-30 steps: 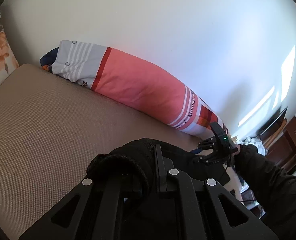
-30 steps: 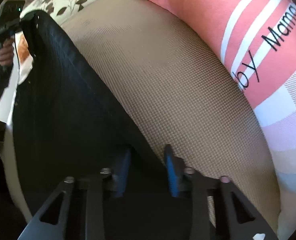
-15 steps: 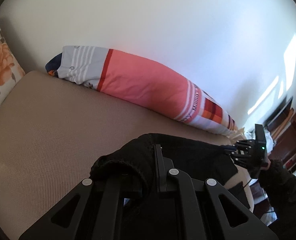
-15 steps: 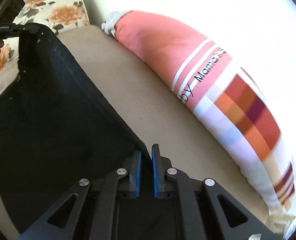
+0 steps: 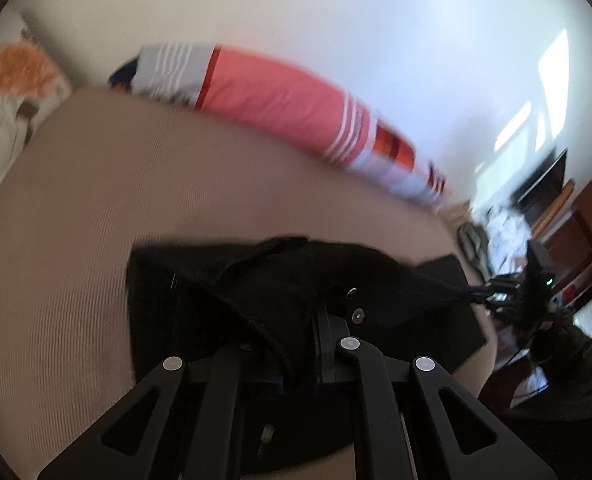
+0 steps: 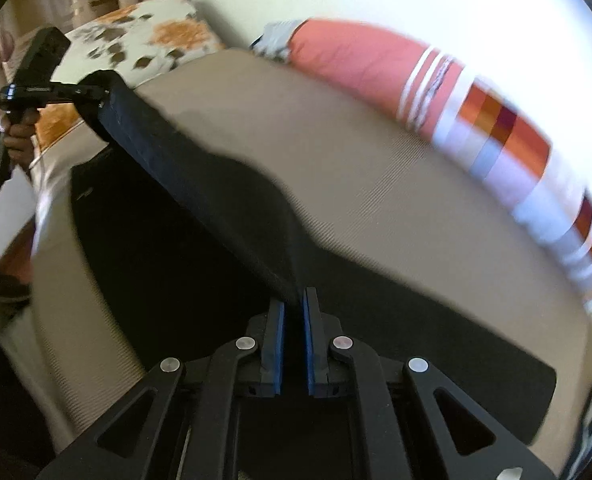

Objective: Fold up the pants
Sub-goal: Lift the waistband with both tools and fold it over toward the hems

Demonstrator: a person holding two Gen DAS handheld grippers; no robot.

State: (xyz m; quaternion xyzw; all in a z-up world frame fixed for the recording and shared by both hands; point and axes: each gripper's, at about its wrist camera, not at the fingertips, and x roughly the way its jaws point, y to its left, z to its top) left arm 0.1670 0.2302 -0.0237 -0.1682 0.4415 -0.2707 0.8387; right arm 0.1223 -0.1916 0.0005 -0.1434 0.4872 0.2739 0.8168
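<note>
Pants (image 6: 200, 184), black, are stretched taut between the two claws above a tan bed (image 6: 375, 184), with more black cloth lying flat on the mattress beneath. Right claw (image 6: 294, 308) is clenched on one end of the raised band, blue pads pinching the fabric. Left claw (image 5: 299, 336) looks clamped on bunched cloth at the other end, though blur and folds hide its tips. A striped coral bolster pillow (image 5: 280, 108) lies along the white wall (image 5: 375, 32).

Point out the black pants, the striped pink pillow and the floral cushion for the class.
black pants (image 6: 216, 196): right wrist view, on the taut lifted edge.
striped pink pillow (image 5: 280, 100): left wrist view, on its pink middle.
floral cushion (image 6: 144, 44): right wrist view, on its white top face.
</note>
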